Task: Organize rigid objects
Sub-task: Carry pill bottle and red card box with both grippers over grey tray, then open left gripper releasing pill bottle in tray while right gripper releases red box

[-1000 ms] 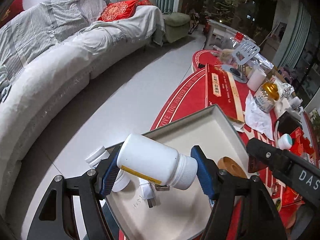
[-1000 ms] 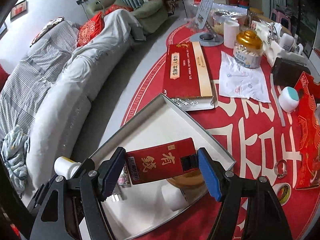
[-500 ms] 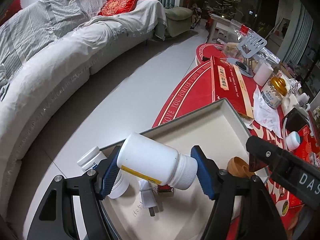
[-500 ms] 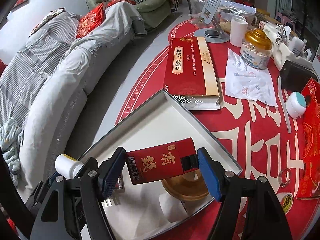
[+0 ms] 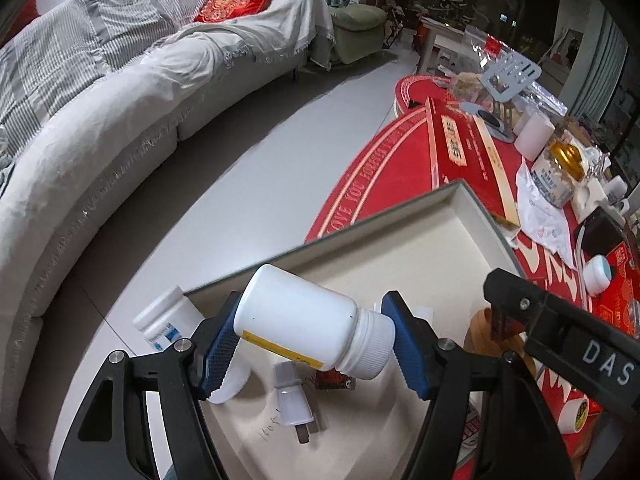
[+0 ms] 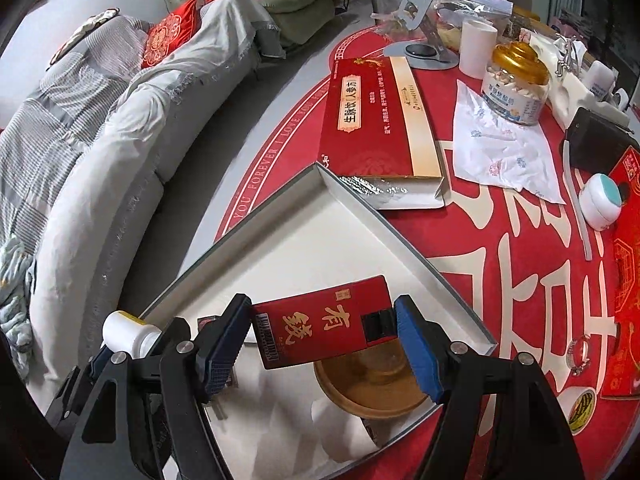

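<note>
White bottle (image 5: pixel 308 324) clamped end-to-end in left gripper (image 5: pixel 310 338), over tray (image 5: pixel 400 216) at 6 o'clock. Red box (image 6: pixel 324 332) clamped in right gripper (image 6: pixel 322 346), above wooden bowl (image 6: pixel 372 384); both poised for deposit.

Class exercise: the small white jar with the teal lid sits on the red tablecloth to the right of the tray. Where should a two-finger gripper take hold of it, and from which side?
Grip the white jar across its round body, just below the teal lid, coming from above. It seems squat and upright, so the curved sides give opposed faces; space beside it looks free.
</note>
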A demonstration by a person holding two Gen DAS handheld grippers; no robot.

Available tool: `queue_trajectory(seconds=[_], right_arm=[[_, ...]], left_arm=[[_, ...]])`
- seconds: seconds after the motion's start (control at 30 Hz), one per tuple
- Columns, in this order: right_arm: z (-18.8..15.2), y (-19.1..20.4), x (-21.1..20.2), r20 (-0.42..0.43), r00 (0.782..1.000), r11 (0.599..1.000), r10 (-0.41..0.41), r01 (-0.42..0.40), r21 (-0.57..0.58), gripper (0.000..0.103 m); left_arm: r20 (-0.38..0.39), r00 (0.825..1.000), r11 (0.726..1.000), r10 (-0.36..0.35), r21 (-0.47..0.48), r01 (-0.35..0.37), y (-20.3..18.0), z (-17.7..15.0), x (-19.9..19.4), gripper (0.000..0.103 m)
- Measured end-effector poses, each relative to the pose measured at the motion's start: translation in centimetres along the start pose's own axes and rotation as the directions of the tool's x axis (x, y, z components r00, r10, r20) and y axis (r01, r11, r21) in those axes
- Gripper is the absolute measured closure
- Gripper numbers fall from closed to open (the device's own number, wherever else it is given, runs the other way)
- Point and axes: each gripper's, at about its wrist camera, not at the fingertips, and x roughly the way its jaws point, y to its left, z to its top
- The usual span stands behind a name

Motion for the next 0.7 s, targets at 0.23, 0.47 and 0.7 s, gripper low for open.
queue_trajectory(seconds=[0.23, 0.47, 0.7], right_arm=[[-1.4, -0.3, 1.9, -0.058, 0.998, 1.000, -0.003, 0.003, -0.011, 0.029], [-3.6, -0.7, 2.3, -0.136, 0.991, 0.999, -0.003, -0.002, -0.034, 0.029], [-4.4, -1.5, 0.9, -0.130, 0.991, 1.000, -0.003, 0.001, -0.015, 0.029]], left_arm=[[-0.056, 0.998, 0.999, -0.015, 0.032, 0.016, -0.7, -1.8, 1.2, 0.030], [-0.088, 0.996, 0.996, -0.018, 0.085, 0.025, -1.6, -4.8, 1.0, 0.030], [-0.075, 0.997, 0.996, -0.028, 0.088, 0.035, -1.7, -4.7, -0.1, 0.030]])
